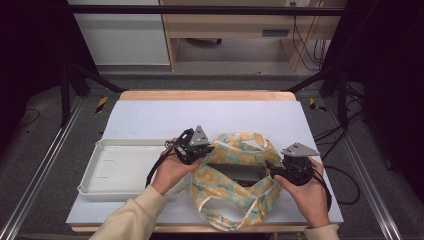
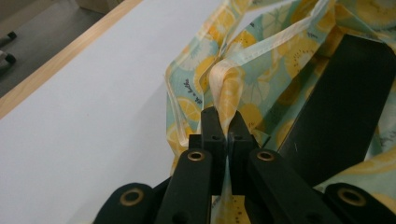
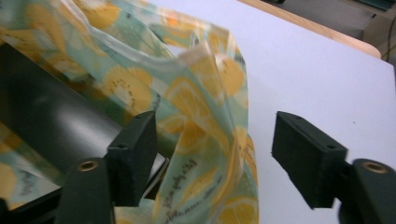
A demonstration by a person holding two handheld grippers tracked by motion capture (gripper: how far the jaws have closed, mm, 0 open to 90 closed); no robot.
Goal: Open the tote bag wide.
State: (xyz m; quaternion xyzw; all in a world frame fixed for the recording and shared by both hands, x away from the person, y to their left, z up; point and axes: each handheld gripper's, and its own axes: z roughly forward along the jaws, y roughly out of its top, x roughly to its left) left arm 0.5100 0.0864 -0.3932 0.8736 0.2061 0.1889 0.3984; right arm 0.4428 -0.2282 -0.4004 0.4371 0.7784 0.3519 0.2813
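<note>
Left gripper (image 2: 223,122) pinching lemon-print bag (image 1: 235,175) rim; right gripper (image 3: 215,156) wide open around right rim. Best closed squarely on fabric, clear of black box (image 2: 345,102).

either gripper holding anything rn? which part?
Left gripper is shut on a fold of the lemon-print bag's rim. Right gripper is open; bag fabric stands between its jaws, unpinched.

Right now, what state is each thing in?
Lemon-print bag: mouth held open, lying on the table.
Black box: inside the bag.
White tray: empty, beside the bag.
Left gripper: shut on the bag's rim.
Right gripper: open, rim between its jaws.
</note>
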